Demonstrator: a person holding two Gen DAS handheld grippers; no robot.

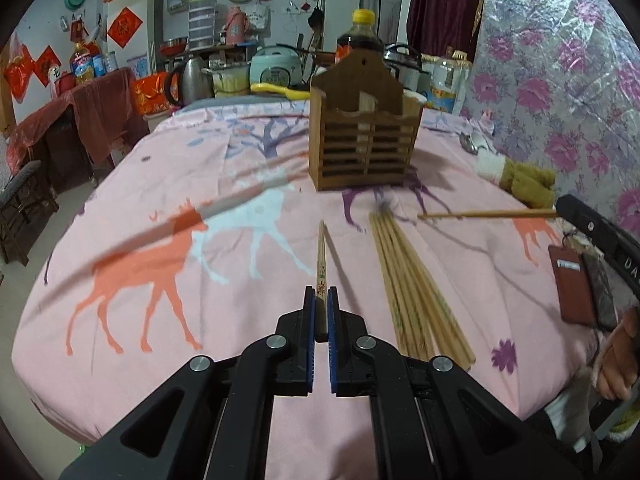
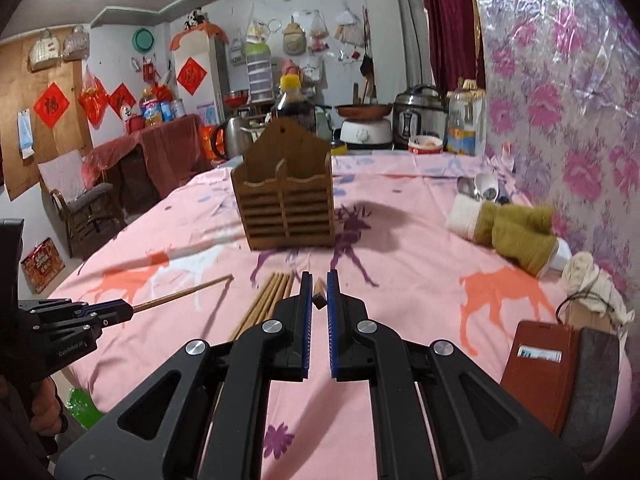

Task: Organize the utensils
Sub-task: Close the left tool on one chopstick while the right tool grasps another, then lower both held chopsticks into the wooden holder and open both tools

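Left wrist view: left gripper (image 1: 321, 312) clamped on one chopstick (image 1: 321, 258), right gripper (image 2: 319, 300) on another. Wooden holder (image 1: 363, 136) ahead on tabletop (image 1: 160, 280). Could slip, thin sticks.

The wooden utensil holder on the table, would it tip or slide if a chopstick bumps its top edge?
The wooden utensil holder looks light, with slatted walls and both compartments seemingly empty, so it might shift. Its tall back panel suggests a rearward tip. The tablecloth probably adds some grip.

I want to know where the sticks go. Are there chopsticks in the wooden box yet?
No, the wooden box shows empty compartments, and the loose chopsticks lie on the pink tablecloth.
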